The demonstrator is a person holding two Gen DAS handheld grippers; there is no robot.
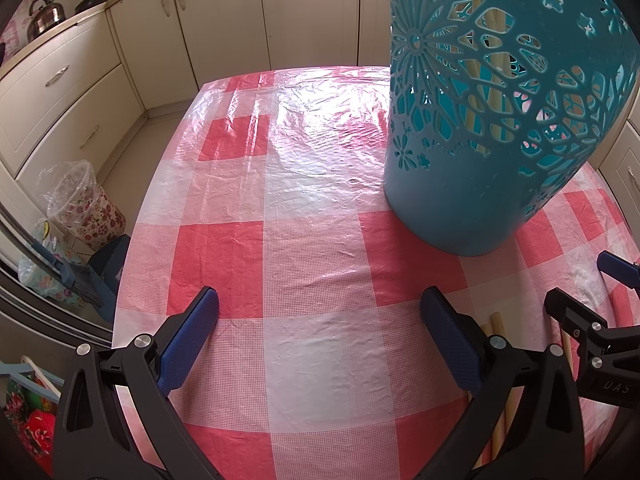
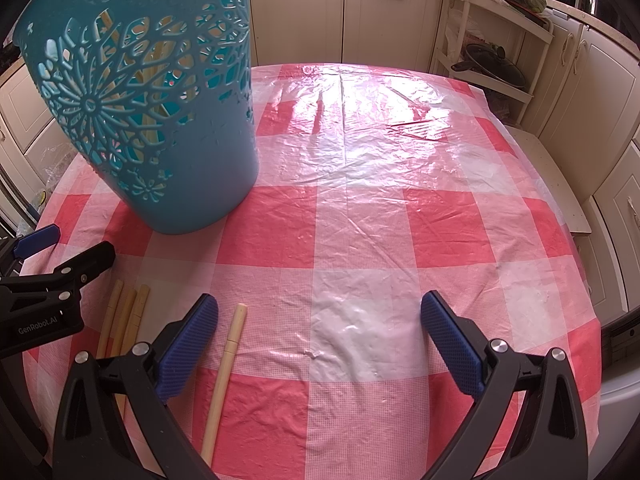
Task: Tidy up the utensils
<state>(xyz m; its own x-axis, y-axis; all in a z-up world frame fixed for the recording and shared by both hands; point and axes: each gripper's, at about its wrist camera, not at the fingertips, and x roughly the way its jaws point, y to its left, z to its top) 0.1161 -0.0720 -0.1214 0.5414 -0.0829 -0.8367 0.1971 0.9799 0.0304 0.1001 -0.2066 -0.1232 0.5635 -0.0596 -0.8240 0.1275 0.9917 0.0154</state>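
Note:
A teal cut-out holder (image 1: 492,128) stands upright on the table, with several wooden chopsticks showing inside; it also shows in the right wrist view (image 2: 160,120). Loose chopsticks lie on the cloth: one (image 2: 224,376) beside my right gripper's left finger, and three more (image 2: 124,320) further left, partly hidden; their tips show in the left wrist view (image 1: 494,322). My left gripper (image 1: 320,316) is open and empty above the cloth, left of the holder. My right gripper (image 2: 320,316) is open and empty, right of the chopsticks.
A red-and-white checked cloth under clear plastic covers the table (image 2: 360,220). Cream kitchen cabinets (image 1: 224,20) surround it. A floral bin (image 1: 88,208) stands on the floor at left. A white rack with a pan lid (image 2: 496,64) stands at the right.

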